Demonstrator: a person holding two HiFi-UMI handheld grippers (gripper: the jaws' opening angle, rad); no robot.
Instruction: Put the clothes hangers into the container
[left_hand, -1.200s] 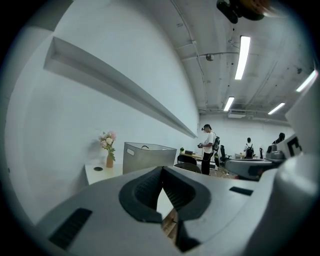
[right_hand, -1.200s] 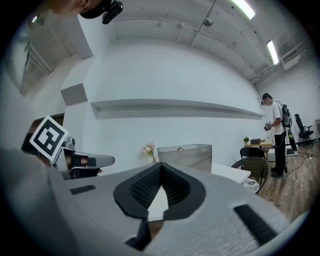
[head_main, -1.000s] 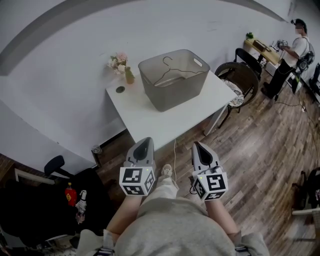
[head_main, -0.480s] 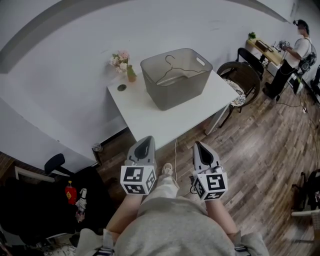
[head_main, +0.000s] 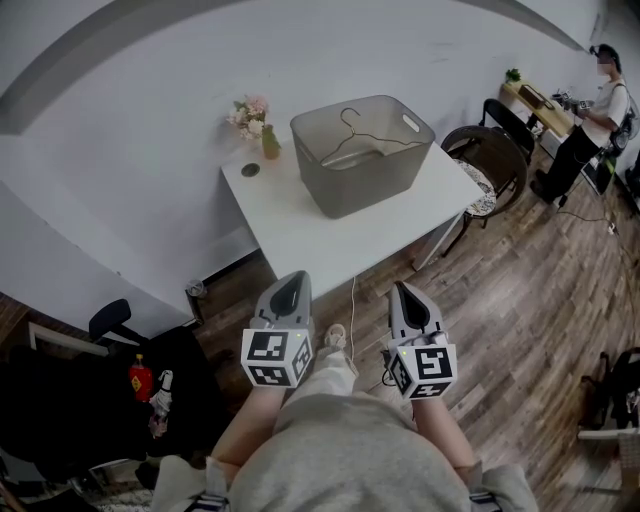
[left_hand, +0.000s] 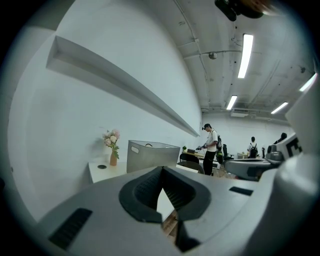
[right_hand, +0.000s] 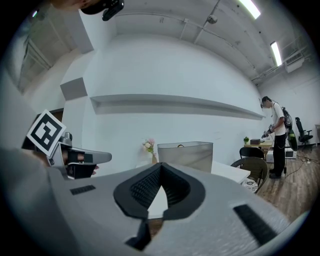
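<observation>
**A:** How much of the work can be counted as done?

**B:** One hanger (head_main: 352, 140) is seen inside the bin (head_main: 372, 188), with its hook turned up toward the back wall. That one can be taken as put away.

**A:** Are any hangers left outside?

**B:** None is shown. On the table (head_main: 335, 240), only the flowers (head_main: 256, 114) and a small dark disc (head_main: 250, 170) are set beside the bin. No hanger can be made out on the floor in the head view. What lies beyond the views cannot be judged.

**A:** And what is held by the grippers?

**B:** Nothing. The jaws of the left gripper (head_main: 290, 286) are closed together, and only the table's edge is seen through the gap behind the pads. The right gripper (head_main: 405, 294) is closed in the same way and is likewise empty. Both are held low by the person's lap, side by side, well apart from the table and pointed toward it.

**A:** So how is the stage to be read?

**B:** It is judged to be either the end of the task or a pause between hangers. If another hanger is meant to go in, it would first have to be found outside what is shown. The jaws would then have to be opened, since nothing can be taken with them closed.
</observation>
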